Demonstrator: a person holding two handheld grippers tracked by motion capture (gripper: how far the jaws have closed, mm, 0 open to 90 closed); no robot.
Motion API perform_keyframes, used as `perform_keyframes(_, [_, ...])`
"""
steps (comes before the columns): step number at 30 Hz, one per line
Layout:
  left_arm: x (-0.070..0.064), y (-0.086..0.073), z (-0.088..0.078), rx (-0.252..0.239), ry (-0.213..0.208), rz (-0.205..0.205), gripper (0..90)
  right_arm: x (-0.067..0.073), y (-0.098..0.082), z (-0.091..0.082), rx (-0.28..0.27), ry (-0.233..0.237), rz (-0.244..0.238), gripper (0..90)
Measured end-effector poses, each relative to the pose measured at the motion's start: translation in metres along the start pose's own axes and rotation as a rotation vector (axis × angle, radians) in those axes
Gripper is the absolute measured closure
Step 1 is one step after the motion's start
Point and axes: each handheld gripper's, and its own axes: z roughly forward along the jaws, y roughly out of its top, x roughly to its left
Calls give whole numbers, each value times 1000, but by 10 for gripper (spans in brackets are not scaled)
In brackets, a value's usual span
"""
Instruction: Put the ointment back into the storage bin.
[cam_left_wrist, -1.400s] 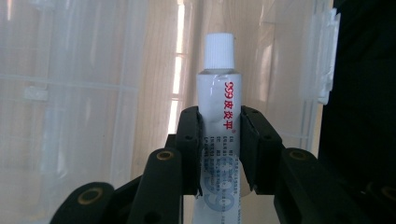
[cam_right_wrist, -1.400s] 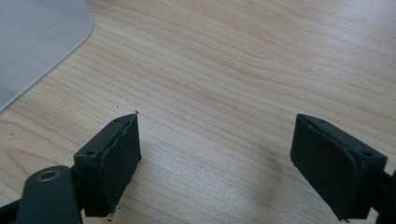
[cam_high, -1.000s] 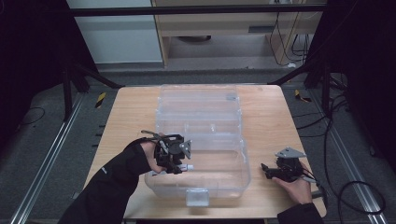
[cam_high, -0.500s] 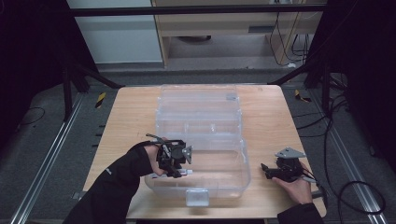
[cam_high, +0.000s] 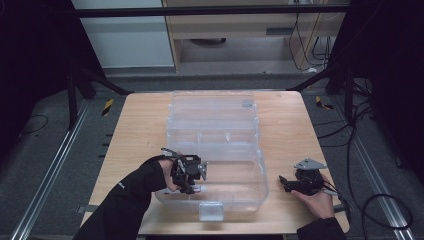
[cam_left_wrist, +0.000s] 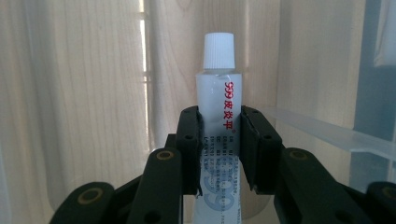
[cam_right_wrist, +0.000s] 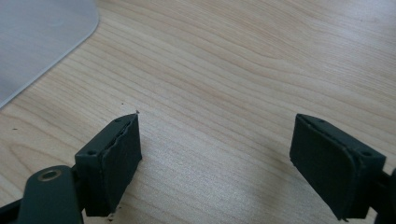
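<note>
The high view is dim and a bit grainy, with black corners. Light falls mostly on the pale wooden table (cam_high: 135, 130). In the left gripper view, bright light glows at the top, and the small white tube with red writing (cam_left_wrist: 218, 107) looks sharp. In the right gripper view, soft shadows lie at the bottom.

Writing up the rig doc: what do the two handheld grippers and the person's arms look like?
Both grippers are black. The left gripper has linked bars with brass-coloured pivot pins and flat black fingers with screw holes. The right gripper carries a grey three-cornered plate on top, a black cable trailing off the table, and padded fingers. The left arm wears a black sleeve.
</note>
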Motion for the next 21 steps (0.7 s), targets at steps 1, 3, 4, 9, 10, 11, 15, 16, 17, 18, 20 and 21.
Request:
perform_keyframes(1, [-1,0,1,1,-3,-9,702,0,0,0,0,0,-1,167])
perform_keyframes(3, [2,1,4,0,-3,41,702,0,0,0,0,0,-1,167])
perform_keyframes(4, [-1,0,5,6,-5,-2,702,0,0,0,0,1,-1,167])
perform_keyframes(9, [0,1,11,15,-10,-2,701,0,0,0,-1,2,-2,167])
perform_keyframes(10, [1,1,11,15,-10,-3,701,0,0,0,-2,2,-4,168])
perform_keyframes(11, [1,1,13,17,-12,0,701,0,0,0,-2,3,-4,168])
perform_keyframes(15, [2,1,18,23,-20,-5,700,0,0,0,-1,5,-3,168])
perform_keyframes(16, [2,1,18,23,-20,-5,700,0,0,0,-1,5,-3,168])
perform_keyframes(17, [4,1,19,18,-22,16,700,0,0,0,-1,5,-4,167])
perform_keyframes(18, [2,0,20,25,-24,-9,700,0,0,0,-1,6,-3,168])
perform_keyframes(20, [2,1,21,28,-27,-5,699,0,0,0,0,7,0,167])
perform_keyframes(21, [2,1,21,28,-27,-8,699,0,0,0,-2,8,-1,168])
